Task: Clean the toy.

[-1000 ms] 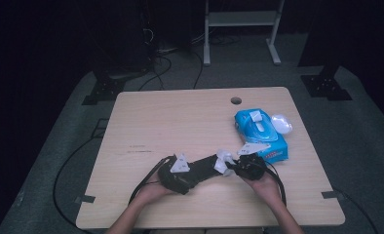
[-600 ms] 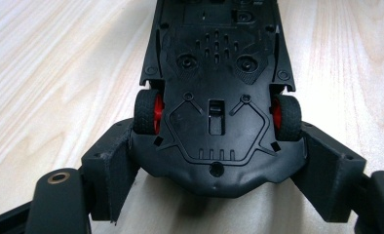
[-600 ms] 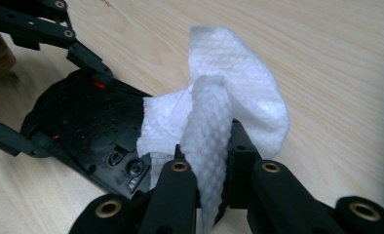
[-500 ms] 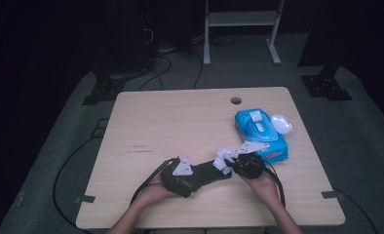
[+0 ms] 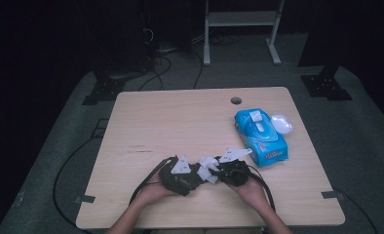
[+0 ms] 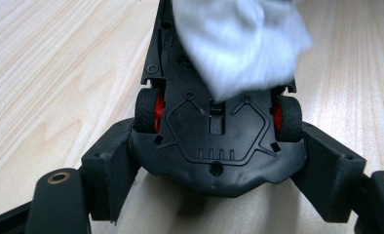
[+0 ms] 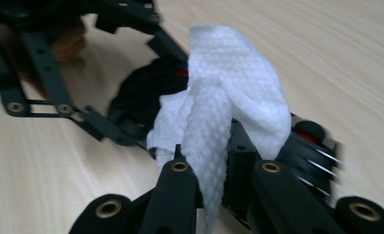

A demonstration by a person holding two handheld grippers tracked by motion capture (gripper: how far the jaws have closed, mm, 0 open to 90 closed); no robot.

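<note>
Work in hand: wiping the underside of a toy car (image 6: 219, 141) with a wet wipe (image 7: 229, 117).
Left gripper (image 6: 219, 195): jaws spread around the car's body and pressing on both flanks, just behind the red-hubbed wheels; car held belly-up between them, its length running away from the jaws.
Right gripper (image 7: 214, 195): jaws pressed together, pinching the wipe; the bunched end sticks out past the tips and rests on the car.
Just changed: in the high view the right gripper (image 5: 234, 171) has slid a little sideways over the last half second, while the left gripper (image 5: 178, 176) has kept still. The wipe (image 5: 208, 168) sits between the two.
Meaning: this reads as a wiping stroke under way, one gripper steadying, the other rubbing. Cleaning seems mid-course.
Elsewhere: wipe pack (image 5: 260, 134), lid flipped up, well beyond the right jaws on the table (image 5: 180, 122).
</note>
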